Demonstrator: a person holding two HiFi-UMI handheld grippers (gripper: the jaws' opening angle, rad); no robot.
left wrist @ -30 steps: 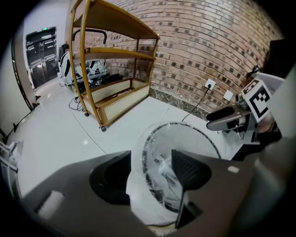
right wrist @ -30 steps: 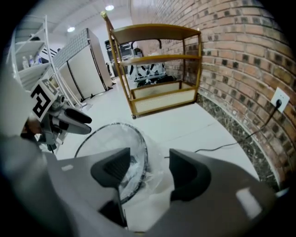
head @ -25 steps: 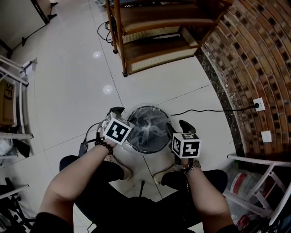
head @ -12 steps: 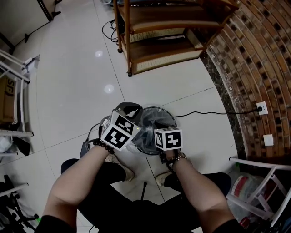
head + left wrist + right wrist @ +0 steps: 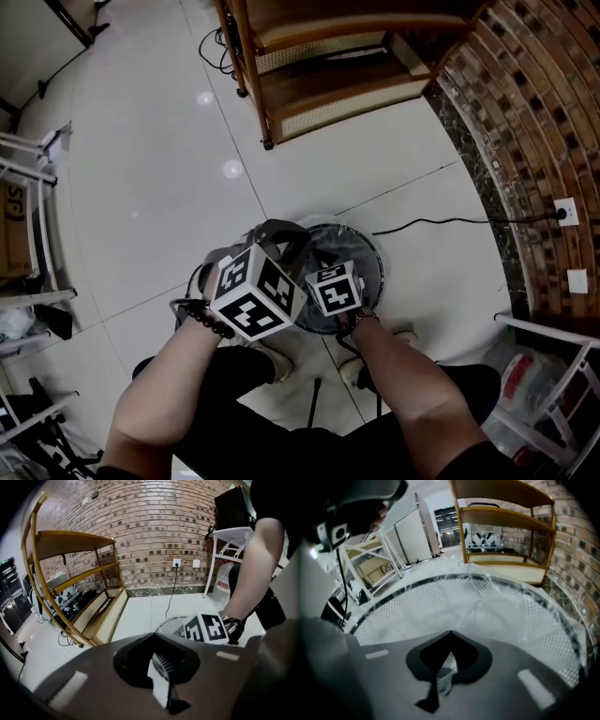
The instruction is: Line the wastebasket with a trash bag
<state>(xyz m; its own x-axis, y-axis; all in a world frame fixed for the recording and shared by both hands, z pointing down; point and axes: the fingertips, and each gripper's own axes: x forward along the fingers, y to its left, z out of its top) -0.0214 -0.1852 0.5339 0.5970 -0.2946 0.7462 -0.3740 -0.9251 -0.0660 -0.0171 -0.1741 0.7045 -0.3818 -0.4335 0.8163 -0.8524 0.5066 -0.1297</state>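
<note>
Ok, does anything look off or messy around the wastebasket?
Nothing looks spilled or broken. The bag lies bunched and crumpled inside the wastebasket rather than smooth against the mesh. A cable also trails loose across the floor from the wall socket toward the basket.

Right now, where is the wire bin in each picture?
Head view: the wire bin sits in the middle of the picture.
Left gripper view: only a bit of its rim shows, just below centre.
Right gripper view: it fills the middle, seen close up.
Shared landmark: the wooden shelf beyond it.
</note>
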